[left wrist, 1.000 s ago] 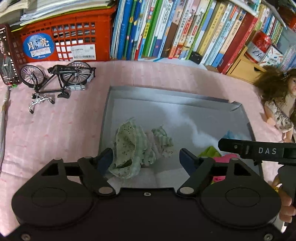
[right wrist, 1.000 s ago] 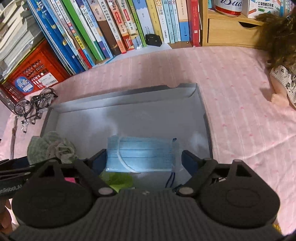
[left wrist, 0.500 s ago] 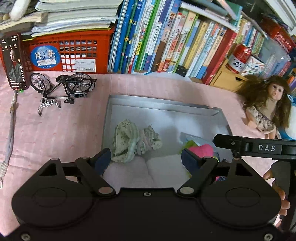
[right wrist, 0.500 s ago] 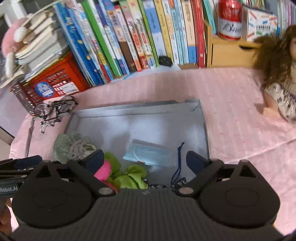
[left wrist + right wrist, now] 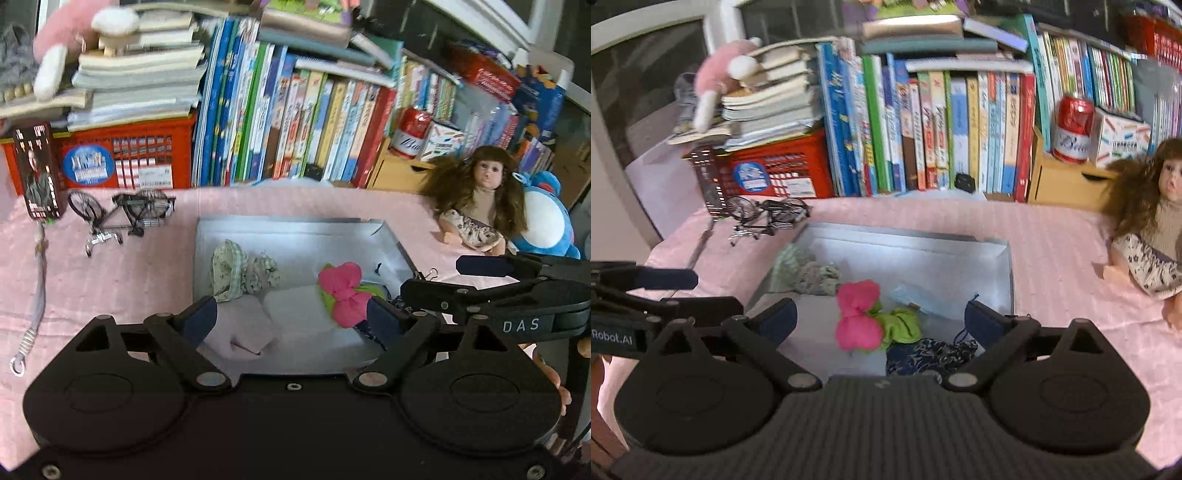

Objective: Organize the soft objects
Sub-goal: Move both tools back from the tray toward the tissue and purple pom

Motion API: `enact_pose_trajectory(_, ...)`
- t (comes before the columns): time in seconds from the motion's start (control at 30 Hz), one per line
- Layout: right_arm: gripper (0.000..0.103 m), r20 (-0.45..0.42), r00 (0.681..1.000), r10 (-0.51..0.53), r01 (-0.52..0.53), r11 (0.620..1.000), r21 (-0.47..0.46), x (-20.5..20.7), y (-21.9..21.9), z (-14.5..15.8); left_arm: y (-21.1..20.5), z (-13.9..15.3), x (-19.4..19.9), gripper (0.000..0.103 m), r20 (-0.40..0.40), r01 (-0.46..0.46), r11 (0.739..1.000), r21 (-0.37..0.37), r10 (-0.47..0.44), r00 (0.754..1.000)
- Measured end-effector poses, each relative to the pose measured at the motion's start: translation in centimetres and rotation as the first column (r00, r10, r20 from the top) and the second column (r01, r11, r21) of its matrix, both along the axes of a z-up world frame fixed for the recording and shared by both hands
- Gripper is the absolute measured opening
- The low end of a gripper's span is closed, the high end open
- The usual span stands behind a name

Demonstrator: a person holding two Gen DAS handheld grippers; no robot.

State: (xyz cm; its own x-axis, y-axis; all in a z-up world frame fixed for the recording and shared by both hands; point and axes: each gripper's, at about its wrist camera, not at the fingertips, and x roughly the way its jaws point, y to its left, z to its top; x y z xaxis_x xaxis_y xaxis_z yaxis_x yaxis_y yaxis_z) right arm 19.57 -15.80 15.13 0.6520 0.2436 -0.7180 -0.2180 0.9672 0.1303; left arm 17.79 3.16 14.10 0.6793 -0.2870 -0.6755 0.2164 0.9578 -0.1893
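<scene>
You've drawn both grippers back and up from the grey tray [image 5: 295, 229], which now sits smaller and farther off in both views. Your left gripper [image 5: 291, 319], a second ago close over the green patterned cloth [image 5: 240, 267], now hangs above the tray's near edge, and the pink bow [image 5: 341, 291] has come into its view. Your right gripper [image 5: 879, 319], earlier just above the blue face mask [image 5: 923, 297], now takes in the bow, the lime cloth [image 5: 901, 325] and a dark navy patterned pouch [image 5: 927, 354]
</scene>
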Motion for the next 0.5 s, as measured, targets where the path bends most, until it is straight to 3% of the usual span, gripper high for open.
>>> enact_pose_trajectory(0.27, 0.102, 0.105, 0.994, 0.024, -0.021, 0.999, -0.026, -4.5, -0.3, 0.6, -1.2, 0.1, -5.1, 0.093, 0.142, 0.026, 0.999, 0.038, -0.031, 0.989)
enact_pose_trajectory(0.5, 0.103, 0.161, 0.987, 0.008, -0.003, 1.0, -0.031, -7.9, -1.3, 0.1, -2.4, -1.2, -8.8, 0.094, 0.205, 0.039, 0.998, 0.056, -0.05, 0.977)
